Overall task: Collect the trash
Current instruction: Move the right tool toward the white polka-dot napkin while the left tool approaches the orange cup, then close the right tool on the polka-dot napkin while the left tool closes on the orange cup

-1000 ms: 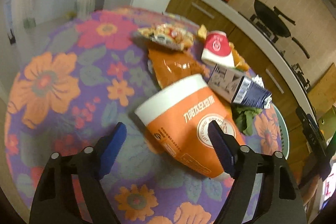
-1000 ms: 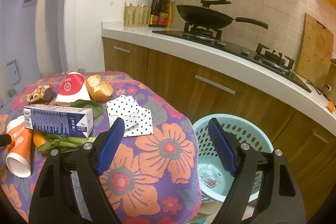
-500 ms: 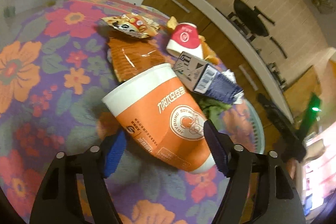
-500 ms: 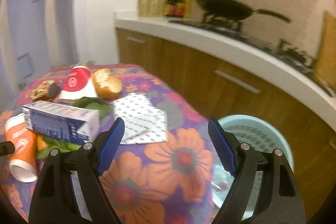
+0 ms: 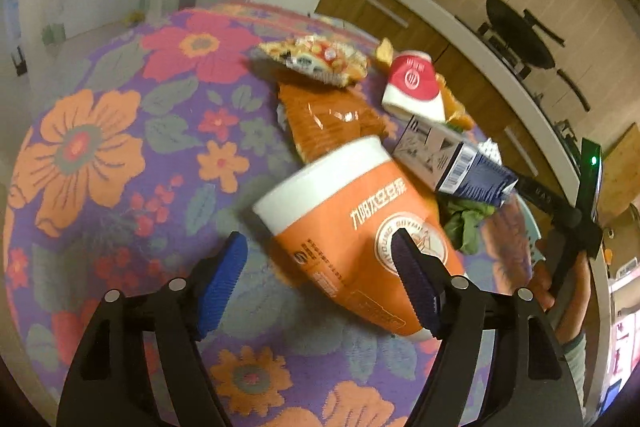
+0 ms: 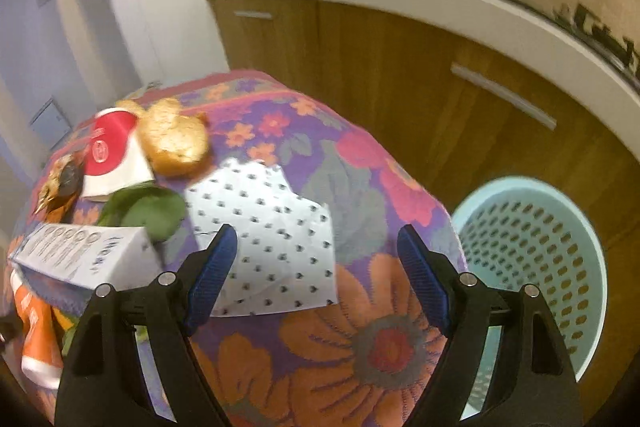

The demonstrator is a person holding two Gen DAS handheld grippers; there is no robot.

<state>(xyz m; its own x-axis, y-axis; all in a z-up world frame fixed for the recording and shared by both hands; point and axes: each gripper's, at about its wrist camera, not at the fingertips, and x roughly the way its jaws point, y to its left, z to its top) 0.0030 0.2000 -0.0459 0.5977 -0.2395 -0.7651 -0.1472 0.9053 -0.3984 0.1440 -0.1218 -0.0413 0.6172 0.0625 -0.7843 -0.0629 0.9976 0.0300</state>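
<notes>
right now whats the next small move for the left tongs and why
Probably ease the left tongs forward and down so both pads straddle the orange paper cup, then close. The cup lies on its side on the floral tablecloth; the jaws are opening and neither pad seems to be gripping it. The right-side pad crosses its wall, the other stands clear.

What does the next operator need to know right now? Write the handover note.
Left gripper: jaws opening, astride the orange cup lying on the table; not gripped.
Right gripper: jaws opening, empty, above the dotted paper.
Basket sits on the floor beside the table.
Left to bin: cup, paper, blue carton, red cup, bread, wrappers, leaves.
</notes>
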